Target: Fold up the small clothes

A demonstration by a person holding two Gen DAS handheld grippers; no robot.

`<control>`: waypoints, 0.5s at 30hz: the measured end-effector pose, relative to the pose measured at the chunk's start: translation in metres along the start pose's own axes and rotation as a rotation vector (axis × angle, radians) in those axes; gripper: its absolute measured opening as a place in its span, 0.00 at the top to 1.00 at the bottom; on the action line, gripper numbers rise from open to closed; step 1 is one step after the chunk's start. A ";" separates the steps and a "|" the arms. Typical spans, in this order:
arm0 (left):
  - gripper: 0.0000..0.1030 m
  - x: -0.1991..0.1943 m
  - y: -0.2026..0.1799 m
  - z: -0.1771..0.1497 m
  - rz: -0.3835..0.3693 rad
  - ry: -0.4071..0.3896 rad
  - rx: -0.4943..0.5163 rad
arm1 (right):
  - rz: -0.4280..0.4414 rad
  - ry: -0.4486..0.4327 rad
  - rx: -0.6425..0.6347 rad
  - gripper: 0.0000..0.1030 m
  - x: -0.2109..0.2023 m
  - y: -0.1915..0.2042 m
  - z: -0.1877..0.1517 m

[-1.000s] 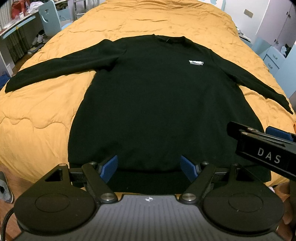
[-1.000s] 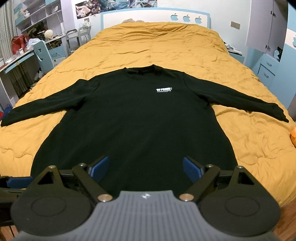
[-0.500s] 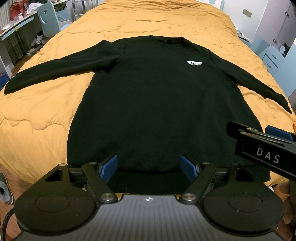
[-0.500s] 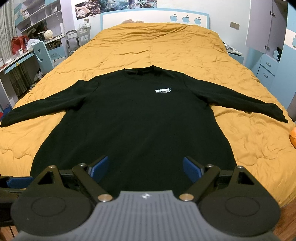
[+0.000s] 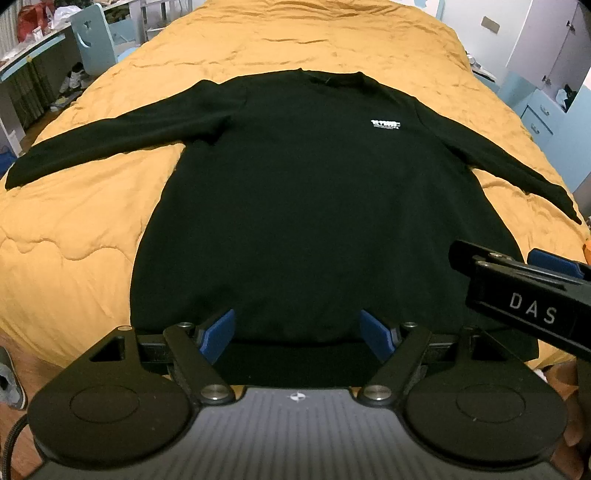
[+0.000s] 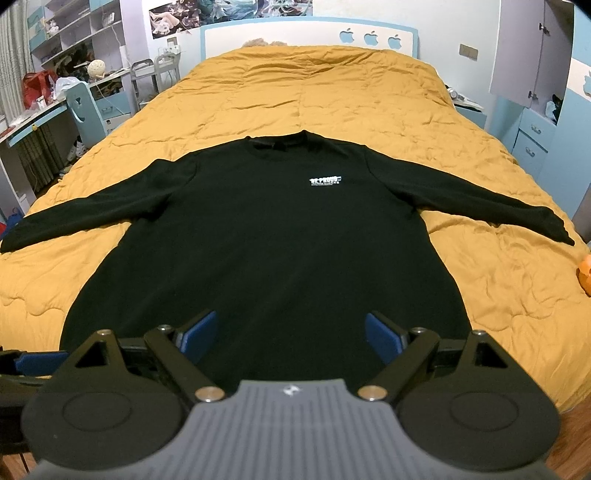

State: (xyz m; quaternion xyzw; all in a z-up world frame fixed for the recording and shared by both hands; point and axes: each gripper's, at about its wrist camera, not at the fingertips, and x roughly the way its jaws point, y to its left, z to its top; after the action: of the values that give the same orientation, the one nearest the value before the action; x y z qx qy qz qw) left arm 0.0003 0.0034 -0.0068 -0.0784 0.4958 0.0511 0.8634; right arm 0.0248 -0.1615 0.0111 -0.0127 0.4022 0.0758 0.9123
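Note:
A black long-sleeved sweatshirt point(image 5: 314, 206) with a small white chest logo lies flat, face up, on the bed, both sleeves spread out; it also shows in the right wrist view point(image 6: 273, 251). My left gripper point(image 5: 301, 332) is open and empty, its blue pads just above the hem. My right gripper point(image 6: 290, 334) is open and empty above the lower body of the sweatshirt. The right gripper also shows at the right edge of the left wrist view point(image 5: 524, 284).
The bed has a mustard yellow quilt point(image 6: 332, 92) with a blue and white headboard point(image 6: 310, 35). A desk and blue chair point(image 6: 86, 107) stand to the left, blue drawers point(image 6: 532, 136) to the right. An orange object point(image 6: 584, 275) lies at the right edge of the bed.
Both grippers have held nearly still and stayed open. The left wrist view has shifted only slightly. The sweatshirt has not moved.

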 end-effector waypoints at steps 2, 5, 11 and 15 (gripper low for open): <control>0.13 0.001 0.000 0.000 0.000 0.003 0.000 | -0.001 0.002 0.000 0.19 0.001 0.000 0.000; 0.13 0.002 0.000 0.000 -0.001 0.004 0.000 | -0.002 0.004 0.000 0.19 0.002 0.001 0.001; 0.13 0.005 0.000 0.000 0.000 0.009 0.004 | -0.005 0.013 0.001 0.19 0.005 0.002 0.000; 0.13 0.007 0.003 0.000 -0.002 0.002 0.000 | -0.005 0.017 0.004 0.19 0.008 0.002 0.001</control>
State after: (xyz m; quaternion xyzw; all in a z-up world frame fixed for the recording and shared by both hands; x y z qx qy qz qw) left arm 0.0036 0.0069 -0.0130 -0.0789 0.4967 0.0502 0.8629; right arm 0.0300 -0.1581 0.0060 -0.0122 0.4099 0.0727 0.9091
